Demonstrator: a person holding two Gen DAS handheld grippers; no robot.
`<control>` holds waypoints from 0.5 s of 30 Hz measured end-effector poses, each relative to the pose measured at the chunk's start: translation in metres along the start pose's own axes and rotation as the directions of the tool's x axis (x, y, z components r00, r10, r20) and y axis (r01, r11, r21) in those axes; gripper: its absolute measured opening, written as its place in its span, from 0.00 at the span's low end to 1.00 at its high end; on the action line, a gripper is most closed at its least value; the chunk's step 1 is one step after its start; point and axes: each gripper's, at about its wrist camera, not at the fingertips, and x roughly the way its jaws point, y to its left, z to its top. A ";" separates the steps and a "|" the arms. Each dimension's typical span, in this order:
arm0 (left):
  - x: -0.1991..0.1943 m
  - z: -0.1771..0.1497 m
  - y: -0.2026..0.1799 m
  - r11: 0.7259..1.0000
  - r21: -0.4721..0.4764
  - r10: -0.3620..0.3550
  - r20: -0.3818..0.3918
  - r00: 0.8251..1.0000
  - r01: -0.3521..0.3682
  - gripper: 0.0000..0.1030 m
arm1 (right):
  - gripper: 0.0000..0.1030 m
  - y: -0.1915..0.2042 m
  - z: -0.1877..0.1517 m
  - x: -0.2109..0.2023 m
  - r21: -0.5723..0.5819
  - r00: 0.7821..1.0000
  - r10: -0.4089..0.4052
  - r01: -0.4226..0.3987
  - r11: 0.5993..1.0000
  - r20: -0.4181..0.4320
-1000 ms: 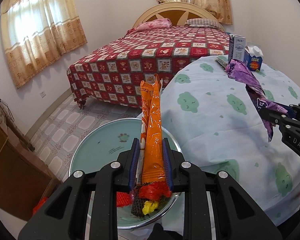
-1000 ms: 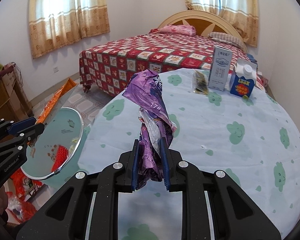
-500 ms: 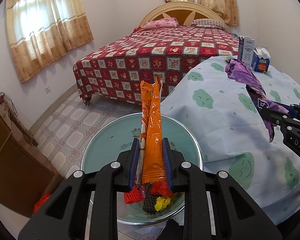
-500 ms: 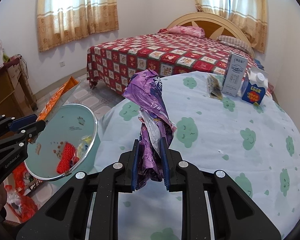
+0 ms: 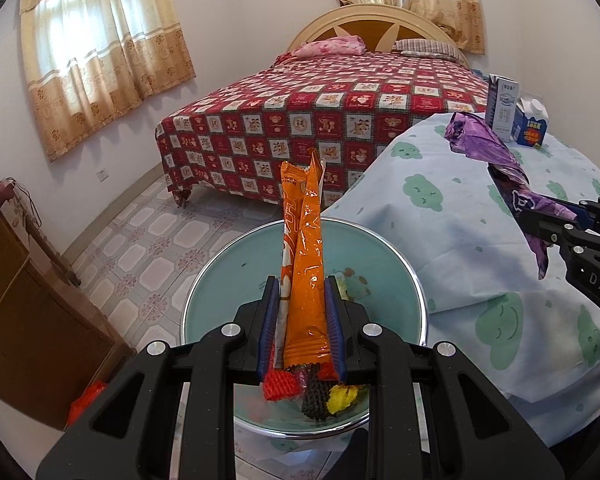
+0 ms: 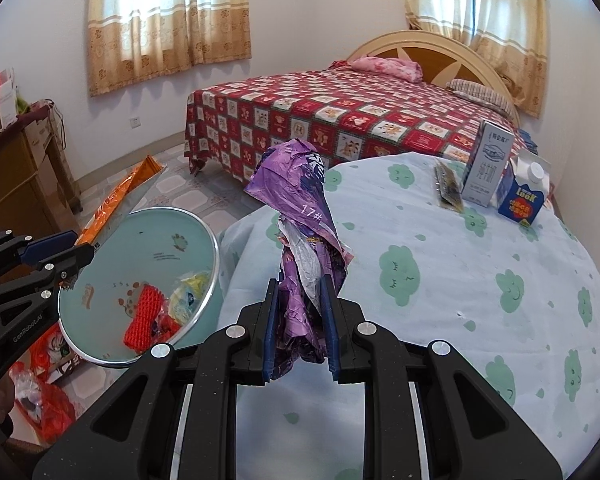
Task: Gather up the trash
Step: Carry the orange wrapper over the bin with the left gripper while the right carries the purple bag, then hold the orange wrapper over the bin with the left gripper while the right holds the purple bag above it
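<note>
Two tools we hold: left tool (image 5: pixel 302 328) clamps orange wrapper (image 5: pixel 304 256) above basin (image 5: pixel 204 300); right tool (image 6: pixel 300 326) clamps purple wrapper (image 6: pixel 300 216) over surface (image 6: pixel 480 280) edge. Two cartons (image 6: pixel 486 168) at far rim.

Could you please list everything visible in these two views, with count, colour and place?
orange wrapper: one, orange, clamped upright above the bin.
purple wrapper: one, purple, clamped over the table edge.
bin: one, pale green with metal rim, on the floor beside the table, holding red, black and yellow scraps.
table: one, round, pale blue cloth with green clouds.
cartons: two, one white, one blue, at the table's far edge.
dark packet: one, lying beside the cartons.
bed: one, red patterned cover, far side.
left gripper: black, closed on the orange wrapper.
right gripper: black, closed on the purple wrapper.
</note>
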 end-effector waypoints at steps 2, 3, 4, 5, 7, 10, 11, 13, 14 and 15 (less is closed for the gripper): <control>-0.001 -0.001 0.003 1.000 -0.003 0.004 0.001 1.000 -0.004 0.23 | 0.20 0.003 0.000 0.000 -0.006 1.000 0.003 -0.003 1.000 0.000; -0.001 -0.001 0.004 1.000 -0.004 0.006 0.001 1.000 -0.006 0.23 | 0.20 0.004 0.000 0.000 -0.007 1.000 0.003 -0.003 1.000 0.000; -0.001 -0.002 0.005 1.000 -0.006 0.006 0.000 1.000 -0.006 0.23 | 0.20 0.006 0.000 0.000 -0.010 1.000 0.004 -0.004 1.000 0.000; -0.001 -0.002 0.006 1.000 -0.007 0.006 0.000 1.000 -0.006 0.23 | 0.20 0.007 0.001 0.000 -0.011 1.000 0.005 -0.005 1.000 0.000; -0.002 -0.003 0.008 1.000 -0.010 0.008 0.000 1.000 -0.008 0.23 | 0.20 0.010 0.001 0.000 -0.017 1.000 0.007 -0.007 1.000 0.000; -0.003 -0.004 0.011 1.000 -0.011 0.011 -0.001 1.000 -0.011 0.23 | 0.20 0.014 0.001 0.001 -0.025 1.000 0.012 -0.012 1.000 0.000; -0.003 -0.004 0.013 1.000 -0.013 0.011 -0.002 1.000 -0.011 0.23 | 0.20 0.015 0.001 0.002 -0.027 1.000 0.013 -0.013 1.000 0.000; -0.003 -0.005 0.015 1.000 -0.015 0.015 -0.002 1.000 -0.015 0.23 | 0.20 0.018 0.002 0.002 -0.033 1.000 0.017 -0.017 0.999 0.000; -0.004 -0.006 0.016 1.000 -0.016 0.016 -0.002 1.000 -0.016 0.23 | 0.20 0.020 0.002 0.002 -0.036 1.000 0.020 -0.020 0.999 0.000; -0.004 -0.006 0.018 1.000 -0.018 0.017 -0.003 1.000 -0.017 0.23 | 0.20 0.021 0.003 0.002 -0.039 1.000 0.022 -0.022 0.999 0.000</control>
